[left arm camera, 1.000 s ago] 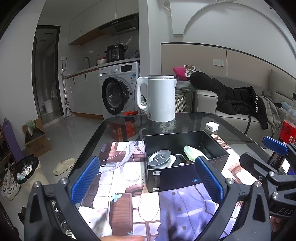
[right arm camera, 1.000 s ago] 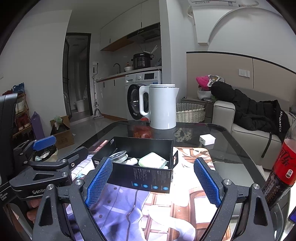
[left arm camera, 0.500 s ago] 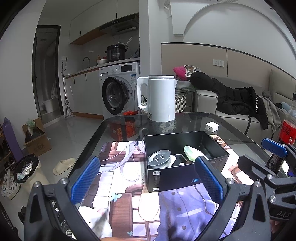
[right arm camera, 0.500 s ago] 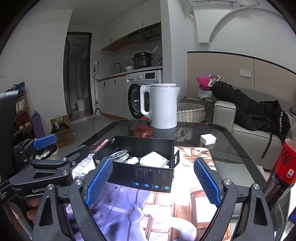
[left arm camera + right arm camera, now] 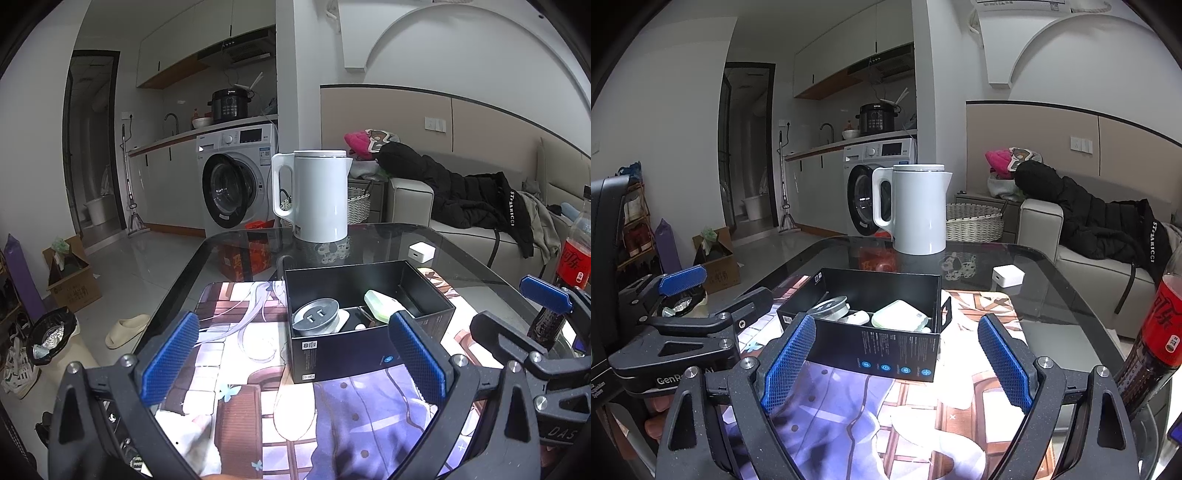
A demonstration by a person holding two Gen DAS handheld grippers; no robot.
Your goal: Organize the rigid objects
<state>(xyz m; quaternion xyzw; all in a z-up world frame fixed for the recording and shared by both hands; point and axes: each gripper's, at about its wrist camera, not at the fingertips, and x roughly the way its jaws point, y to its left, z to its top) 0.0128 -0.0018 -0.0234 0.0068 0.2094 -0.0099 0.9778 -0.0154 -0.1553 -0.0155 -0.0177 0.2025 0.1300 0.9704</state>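
Black box [image 5: 369, 332] mid-mat, holding grey puck [image 5: 316, 317] and green case [image 5: 382, 304] | white cube [image 5: 1007, 276] loose on glass far right, likely next | left gripper [image 5: 295, 354] and right gripper [image 5: 895, 354] both gape empty | approach cube low, square, avoiding bottle [image 5: 1156, 332].

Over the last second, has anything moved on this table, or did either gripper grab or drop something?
Nothing visibly changed. Both the left gripper and the right gripper hang open and empty short of the black box. The round grey piece and the pale green case lie inside it as before; the white kettle and small white charger sit where they were.
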